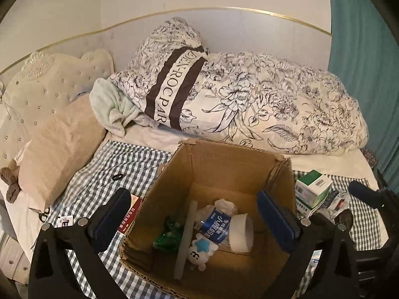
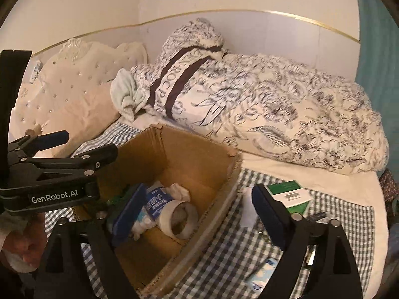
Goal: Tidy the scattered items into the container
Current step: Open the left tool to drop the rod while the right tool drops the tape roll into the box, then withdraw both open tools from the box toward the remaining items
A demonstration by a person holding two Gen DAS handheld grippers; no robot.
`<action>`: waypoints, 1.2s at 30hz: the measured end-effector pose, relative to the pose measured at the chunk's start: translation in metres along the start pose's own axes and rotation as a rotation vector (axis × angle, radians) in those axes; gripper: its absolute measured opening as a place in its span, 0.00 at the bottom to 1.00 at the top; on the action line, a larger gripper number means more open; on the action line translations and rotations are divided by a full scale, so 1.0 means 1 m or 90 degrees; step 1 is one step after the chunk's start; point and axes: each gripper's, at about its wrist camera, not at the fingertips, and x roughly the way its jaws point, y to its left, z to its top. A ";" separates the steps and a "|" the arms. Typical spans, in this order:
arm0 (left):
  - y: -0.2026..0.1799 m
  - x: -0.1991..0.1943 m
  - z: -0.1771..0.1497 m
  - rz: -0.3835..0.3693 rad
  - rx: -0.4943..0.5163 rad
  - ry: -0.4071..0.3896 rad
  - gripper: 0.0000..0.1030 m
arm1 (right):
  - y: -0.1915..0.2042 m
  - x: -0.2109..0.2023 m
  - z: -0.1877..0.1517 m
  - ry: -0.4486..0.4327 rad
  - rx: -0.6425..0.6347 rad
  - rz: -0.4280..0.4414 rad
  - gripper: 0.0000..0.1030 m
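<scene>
Both our left gripper (image 1: pixel 197 214) and right gripper (image 2: pixel 199 209) hang spread wide and empty above the cardboard box (image 1: pixel 284 172). The green-and-white carton (image 2: pixel 289 194) lies on the checked cloth (image 2: pixel 224 244) just right of the box. It is probably light and stiff, so we would pinch its flat sides gently.

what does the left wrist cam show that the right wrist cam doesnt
Only the left wrist view shows the black ring, the red booklet left of the box, and the green wrapper and star toy inside it. Only the right wrist view shows the left gripper from the side and a blue-white packet. Both show the cardboard box, tape roll, green-white carton and floral duvet.
</scene>
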 end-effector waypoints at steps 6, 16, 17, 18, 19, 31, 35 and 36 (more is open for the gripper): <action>-0.008 -0.014 0.002 -0.014 -0.016 0.000 1.00 | -0.018 -0.029 -0.001 -0.025 0.012 -0.038 0.96; -0.029 -0.042 0.004 -0.044 -0.015 -0.028 1.00 | -0.049 -0.070 -0.004 -0.052 0.031 -0.087 1.00; -0.033 -0.045 0.003 -0.053 -0.013 -0.030 1.00 | -0.051 -0.075 -0.005 -0.055 0.030 -0.093 1.00; -0.036 -0.047 0.003 -0.061 -0.011 -0.030 1.00 | -0.053 -0.078 -0.005 -0.058 0.030 -0.098 1.00; -0.040 -0.048 0.003 -0.074 -0.006 -0.028 1.00 | -0.054 -0.081 -0.005 -0.060 0.030 -0.102 1.00; -0.101 -0.064 -0.001 -0.121 0.050 -0.039 1.00 | -0.096 -0.116 -0.019 -0.078 0.066 -0.146 1.00; -0.114 -0.071 -0.004 -0.149 0.039 -0.060 1.00 | -0.109 -0.126 -0.024 -0.083 0.070 -0.163 1.00; -0.117 -0.071 -0.006 -0.155 0.035 -0.064 1.00 | -0.113 -0.129 -0.026 -0.085 0.070 -0.167 1.00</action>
